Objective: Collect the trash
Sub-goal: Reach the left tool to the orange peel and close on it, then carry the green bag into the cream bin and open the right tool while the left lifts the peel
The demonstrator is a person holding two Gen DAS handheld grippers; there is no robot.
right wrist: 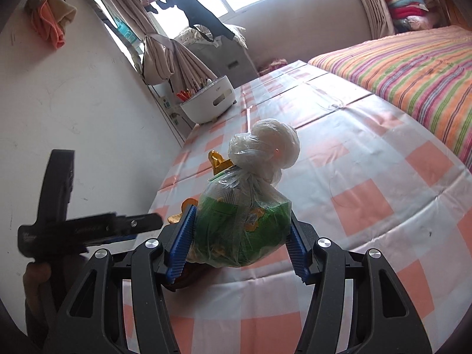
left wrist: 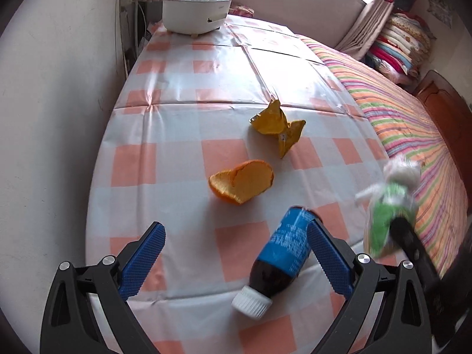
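The left gripper stands wide, its right finger touching the lying bottle, which could roll away when squeezed. The right gripper pinches a knotted plastic bag whose slick film might slip. The orange peel and yellow wrapper lie farther off on the table. The bottle's blue label print is unreadable.

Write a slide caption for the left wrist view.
Open left gripper beside a lying blue-labelled bottle, with orange peel and yellow wrapper beyond.
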